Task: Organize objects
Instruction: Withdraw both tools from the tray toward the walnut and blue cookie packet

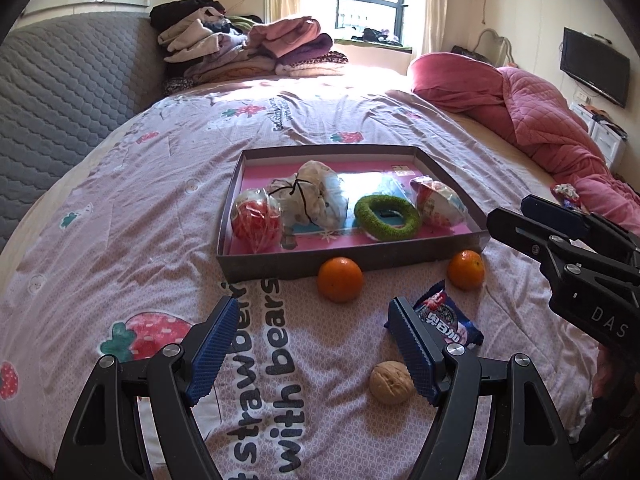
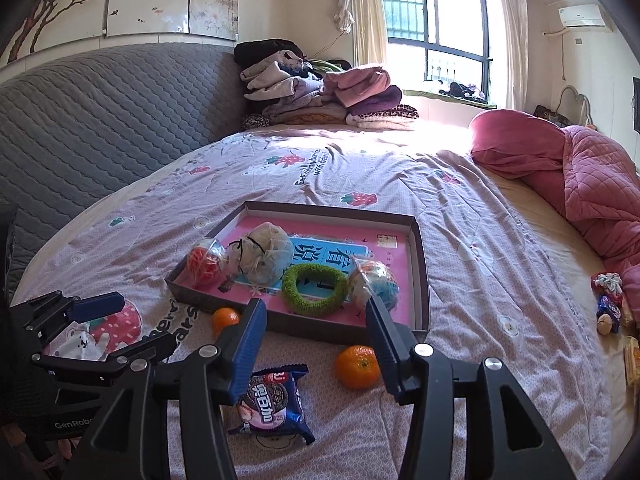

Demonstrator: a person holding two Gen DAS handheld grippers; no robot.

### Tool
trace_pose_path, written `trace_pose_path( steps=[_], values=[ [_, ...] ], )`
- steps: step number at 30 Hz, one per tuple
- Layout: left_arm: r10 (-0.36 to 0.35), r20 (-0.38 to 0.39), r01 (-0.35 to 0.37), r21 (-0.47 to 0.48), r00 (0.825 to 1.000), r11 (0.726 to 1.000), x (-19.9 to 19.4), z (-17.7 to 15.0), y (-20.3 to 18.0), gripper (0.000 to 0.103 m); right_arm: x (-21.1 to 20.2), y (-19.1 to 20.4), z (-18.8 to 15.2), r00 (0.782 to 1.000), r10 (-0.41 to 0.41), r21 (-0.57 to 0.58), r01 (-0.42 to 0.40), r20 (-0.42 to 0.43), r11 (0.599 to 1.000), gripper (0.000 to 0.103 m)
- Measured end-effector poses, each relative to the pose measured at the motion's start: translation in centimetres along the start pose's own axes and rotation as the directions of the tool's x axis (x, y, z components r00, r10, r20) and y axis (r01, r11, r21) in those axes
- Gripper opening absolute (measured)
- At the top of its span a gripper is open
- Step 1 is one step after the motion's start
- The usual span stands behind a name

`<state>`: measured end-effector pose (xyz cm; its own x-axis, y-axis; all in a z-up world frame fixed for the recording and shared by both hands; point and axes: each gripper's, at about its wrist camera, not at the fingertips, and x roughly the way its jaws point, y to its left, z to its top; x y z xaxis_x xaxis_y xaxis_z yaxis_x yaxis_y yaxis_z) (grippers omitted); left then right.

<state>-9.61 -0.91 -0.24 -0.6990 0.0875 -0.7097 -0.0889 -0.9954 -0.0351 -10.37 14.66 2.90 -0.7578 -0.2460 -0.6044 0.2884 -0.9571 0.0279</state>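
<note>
My tray (image 1: 352, 266) already holds four items, while two oranges (image 1: 340, 279), a snack packet (image 2: 274, 404) and a walnut (image 1: 391, 382) wait at its six o'clock edge, with both the left gripper (image 1: 312, 350) and right gripper (image 2: 316, 344) wide open, empty.

Open pink strawberry-print bedspread (image 1: 160, 200) left of the shallow grey cardboard tray (image 1: 344, 266); two oranges (image 1: 340, 285), a blue biscuit packet (image 2: 274, 404) and a walnut (image 1: 391, 382) crowd its near side.

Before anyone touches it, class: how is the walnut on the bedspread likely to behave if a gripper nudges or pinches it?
The walnut looks round, so a nudge would probably roll it across the bedspread. Its shell appears hard and ridged, so the pads should get purchase without crushing it. It is small beside the left gripper, so a pinch off centre might squirt it aside.
</note>
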Motion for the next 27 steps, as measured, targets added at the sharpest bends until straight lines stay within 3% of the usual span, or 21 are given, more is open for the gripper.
trace_pose_path(
  steps=[27],
  values=[
    [-0.044,-0.116,0.05,0.044,0.992,0.998,1.2,-4.6,-2.2,0.078,1.5,1.2,-4.2,0.991,0.027,-0.025,-0.031,-0.134,0.999,0.054]
  ],
)
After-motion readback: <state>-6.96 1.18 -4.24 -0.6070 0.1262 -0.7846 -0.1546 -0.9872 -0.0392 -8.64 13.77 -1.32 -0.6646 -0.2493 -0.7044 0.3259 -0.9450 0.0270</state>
